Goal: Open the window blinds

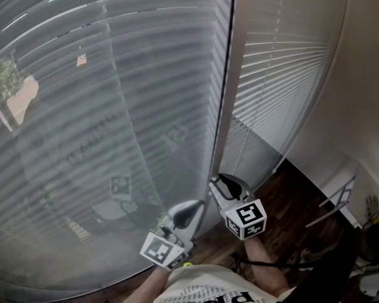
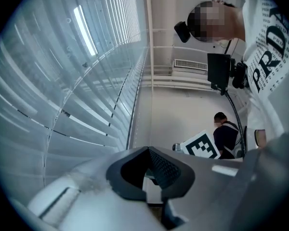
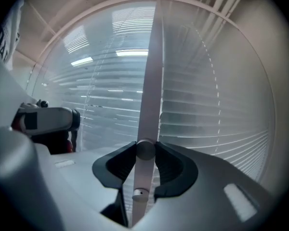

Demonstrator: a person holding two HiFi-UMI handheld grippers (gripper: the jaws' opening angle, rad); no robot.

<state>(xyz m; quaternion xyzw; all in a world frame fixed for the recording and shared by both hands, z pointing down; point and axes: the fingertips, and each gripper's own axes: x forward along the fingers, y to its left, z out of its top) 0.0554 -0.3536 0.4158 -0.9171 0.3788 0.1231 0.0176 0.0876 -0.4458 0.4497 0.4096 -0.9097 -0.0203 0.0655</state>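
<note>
Blinds (image 1: 145, 106), frame post (image 1: 226, 74) close ahead

— What's around, apart from the job itself?
— A dark brown wooden floor (image 1: 290, 194). At its right edge a thin grey metal frame (image 1: 338, 190) stands beside the plain white wall (image 1: 366, 74).
— Anything farther off?
— A second person in a dark top (image 2: 226, 136) (only the upper body shows), low down by the far wall. Higher on that wall is a white slatted vent (image 2: 190, 64). A black boxy device (image 2: 218, 71) overlaps the vent's right end, and a thin black cable (image 2: 233, 110) trails down from it.
</note>
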